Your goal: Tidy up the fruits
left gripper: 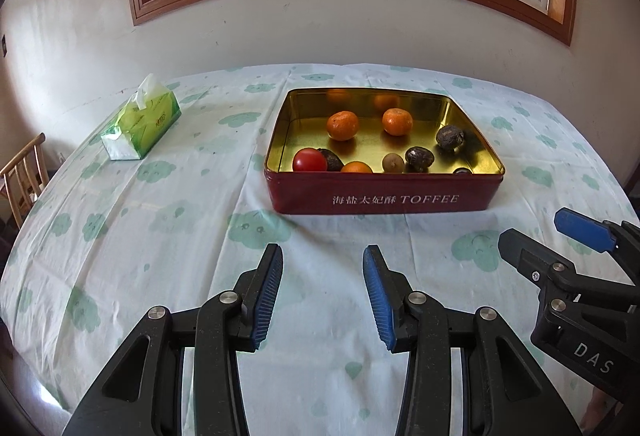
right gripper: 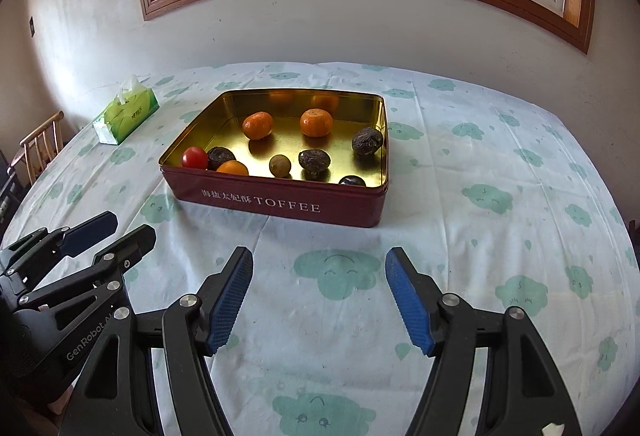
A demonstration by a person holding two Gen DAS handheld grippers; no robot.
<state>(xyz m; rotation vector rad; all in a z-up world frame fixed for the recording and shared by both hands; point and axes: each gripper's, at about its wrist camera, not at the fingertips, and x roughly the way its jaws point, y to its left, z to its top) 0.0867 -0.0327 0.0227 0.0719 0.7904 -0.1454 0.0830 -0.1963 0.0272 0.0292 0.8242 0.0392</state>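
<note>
On the far left of the cloud-print tablecloth (left gripper: pixel 160 236) lies 1 green tissue pack (left gripper: pixel 140 123). To its right stands 1 red toffee tin (left gripper: pixel 384 195) with gold inside. It holds 3 mandarins (left gripper: pixel 343 125), 1 red tomato (left gripper: pixel 309 160), 1 small longan (left gripper: pixel 393 162) and 4 dark wrinkled passion fruits (left gripper: pixel 450 137). Near the camera, the left gripper (left gripper: pixel 323 294) is partly open and holds nothing. The right gripper (right gripper: pixel 319 300) stands wider, also without anything.

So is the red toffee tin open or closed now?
Open. The red toffee tin has no lid on it; its gold inside shows, with the oranges, a tomato and dark fruits lying in it.
</note>
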